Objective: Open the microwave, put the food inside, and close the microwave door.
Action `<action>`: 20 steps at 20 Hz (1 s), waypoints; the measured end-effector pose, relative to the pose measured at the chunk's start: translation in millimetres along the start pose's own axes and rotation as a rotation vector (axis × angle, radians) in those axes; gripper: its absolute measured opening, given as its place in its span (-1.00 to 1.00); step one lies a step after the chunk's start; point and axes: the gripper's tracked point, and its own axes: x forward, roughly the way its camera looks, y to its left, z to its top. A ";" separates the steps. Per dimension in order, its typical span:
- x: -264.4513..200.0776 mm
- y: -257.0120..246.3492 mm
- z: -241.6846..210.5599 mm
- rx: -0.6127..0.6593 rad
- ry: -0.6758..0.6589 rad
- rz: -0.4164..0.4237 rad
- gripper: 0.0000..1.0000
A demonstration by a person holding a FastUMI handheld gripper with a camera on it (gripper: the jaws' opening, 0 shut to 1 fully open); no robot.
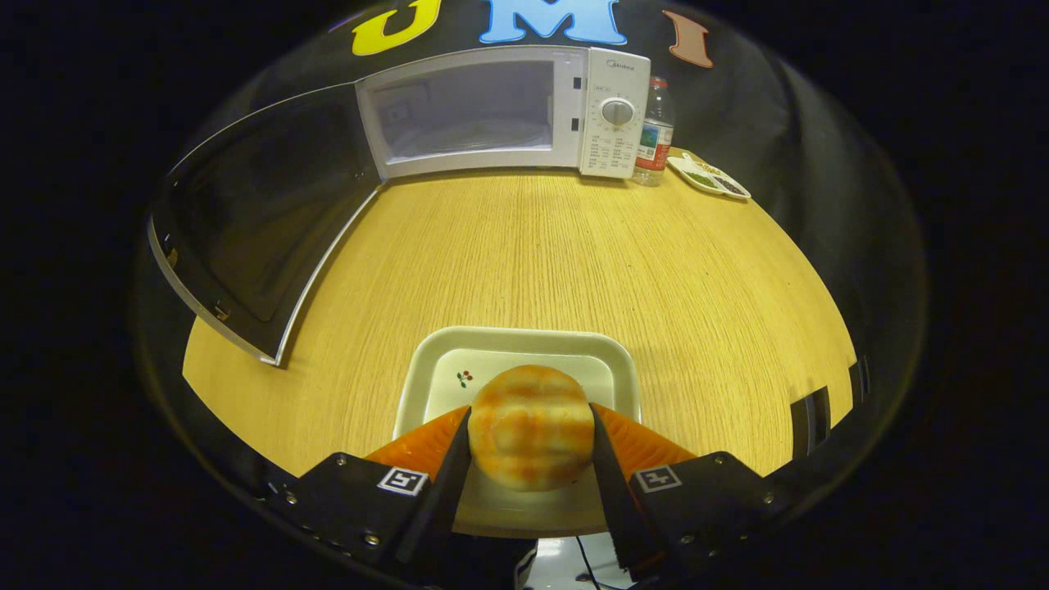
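Gripper view: my tool [531,438] is pinching the round bread bun [531,426], one finger pressed on each side of it, right over the square white plate [434,369] on the wooden desk [574,254]. Far beyond the fingers stands the white microwave [610,115], cavity showing, its door [254,213] swung wide open ahead and to my left. Just right of the microwave there's a water bottle [654,135], then a small snack tray [709,176].
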 end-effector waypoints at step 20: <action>-17.0 77.2 202.6 0.187 -0.428 0.175 0.52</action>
